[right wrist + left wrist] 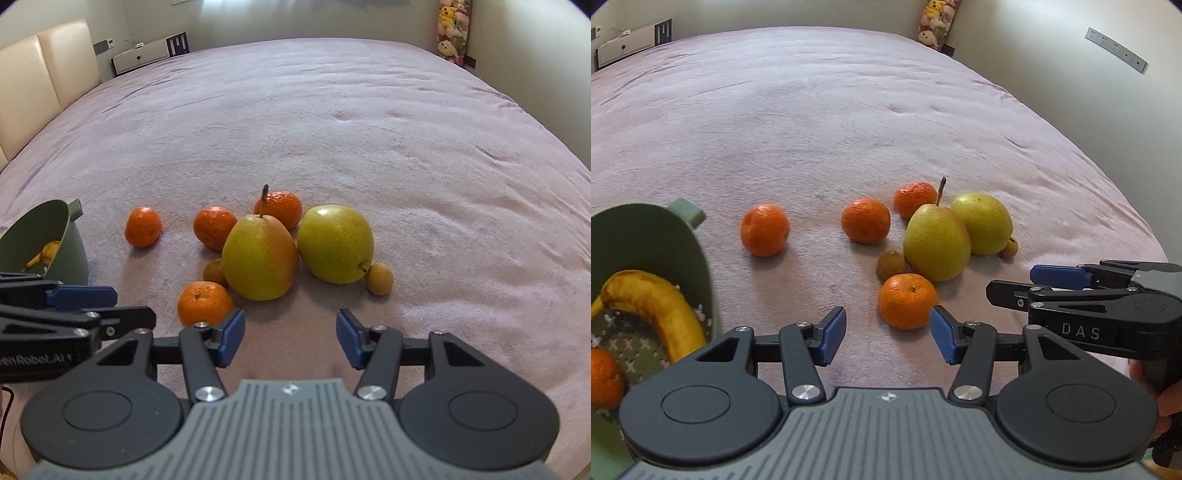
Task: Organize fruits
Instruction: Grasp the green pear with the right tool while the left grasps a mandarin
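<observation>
Several fruits lie on a pink bedspread (pixel 849 110): several mandarins, two pears and two small brown fruits. The nearest mandarin (pixel 907 301) (pixel 205 302) sits just ahead of my open, empty left gripper (pixel 888 334). A stemmed pear (pixel 936 242) (pixel 260 256) stands beside a second pear (pixel 984 223) (pixel 334 243). My right gripper (pixel 290 338) is open and empty, just short of the pears; it also shows in the left wrist view (pixel 1015 282). A green strainer bowl (pixel 665 236) (pixel 55 229) at left holds a banana (pixel 653 306) and a mandarin (pixel 604 376).
A padded headboard (pixel 44 74) stands at the far left. A white shelf unit (pixel 142 55) and a column of plush toys (pixel 452 29) stand against the far wall. The bed drops off at the right edge (pixel 1126 192).
</observation>
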